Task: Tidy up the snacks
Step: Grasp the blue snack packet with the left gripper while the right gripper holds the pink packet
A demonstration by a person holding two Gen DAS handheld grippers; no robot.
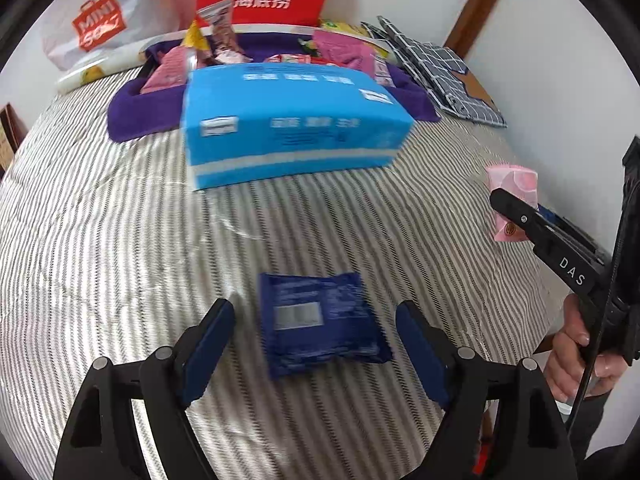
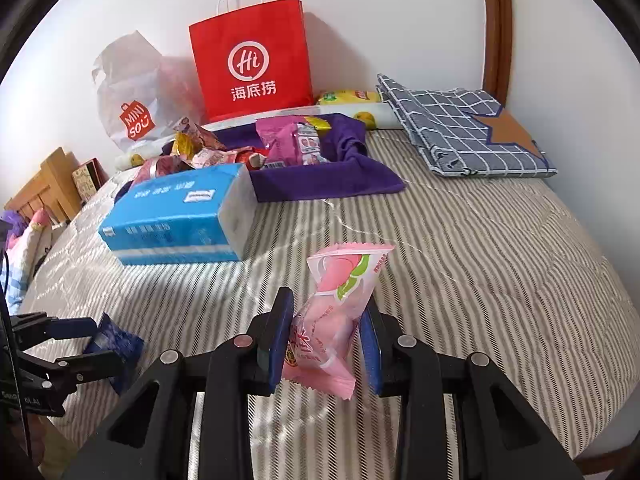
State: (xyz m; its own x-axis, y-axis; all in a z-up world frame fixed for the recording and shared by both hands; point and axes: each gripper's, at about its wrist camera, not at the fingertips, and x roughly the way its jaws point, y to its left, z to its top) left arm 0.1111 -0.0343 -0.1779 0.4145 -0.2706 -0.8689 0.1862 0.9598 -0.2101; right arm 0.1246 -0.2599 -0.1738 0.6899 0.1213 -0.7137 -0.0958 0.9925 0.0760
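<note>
Left claw (image 1: 316, 344) gapes over dark-blue packet (image 1: 320, 324); right claw (image 2: 326, 340) clenches pink snack (image 2: 332, 320).

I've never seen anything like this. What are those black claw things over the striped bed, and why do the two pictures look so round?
Those are hand-held grippers, one in each of a person's hands, each carrying a wide-angle camera that looks along its fingers; hence the round view. The left gripper stands open over a dark blue packet lying on the striped bedcover. The right gripper is shut on a pink snack packet. Farther back lie a blue tissue pack, a purple cloth tray of snacks and a red paper bag.
</note>
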